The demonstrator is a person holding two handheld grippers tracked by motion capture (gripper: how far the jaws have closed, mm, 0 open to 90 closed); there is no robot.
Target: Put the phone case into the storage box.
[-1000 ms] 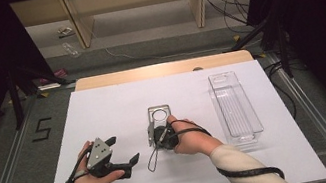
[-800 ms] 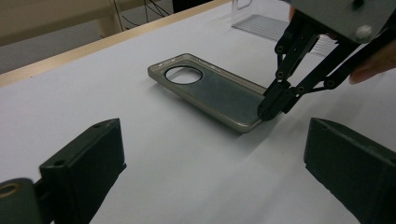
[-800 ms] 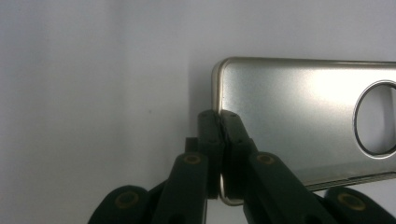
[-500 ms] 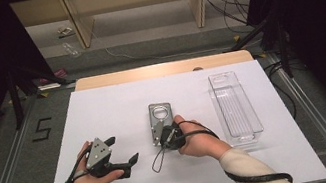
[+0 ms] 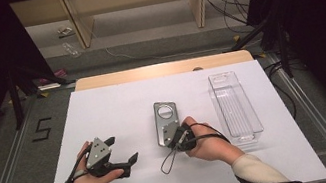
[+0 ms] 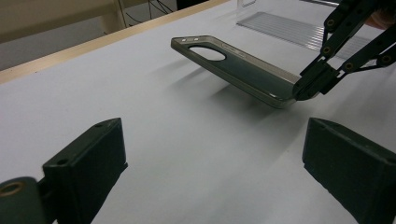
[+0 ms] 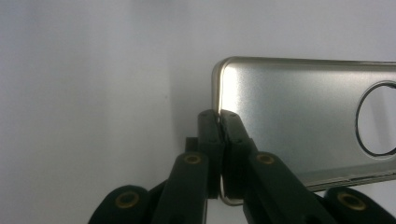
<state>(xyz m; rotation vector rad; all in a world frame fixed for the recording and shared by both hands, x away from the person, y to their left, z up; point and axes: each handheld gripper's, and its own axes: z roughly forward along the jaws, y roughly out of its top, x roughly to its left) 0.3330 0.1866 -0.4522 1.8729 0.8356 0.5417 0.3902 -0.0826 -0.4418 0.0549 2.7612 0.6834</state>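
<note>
Metal phone shell (image 6: 236,67) pinched edgewise by right gripper (image 7: 219,116), lifted; left gripper (image 6: 212,158) fingers spread, empty.

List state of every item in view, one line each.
Metal phone case: clamped at one end, lifted off the table, tilted.
Right gripper: shut on the case's edge.
Left gripper: open, empty, low over the table.
Clear tray: empty, flat on the table, right of the case.
White table: bare around the case.

White-topped table (image 5: 118,109), clear plastic tray (image 5: 234,105) lying on its right side
</note>
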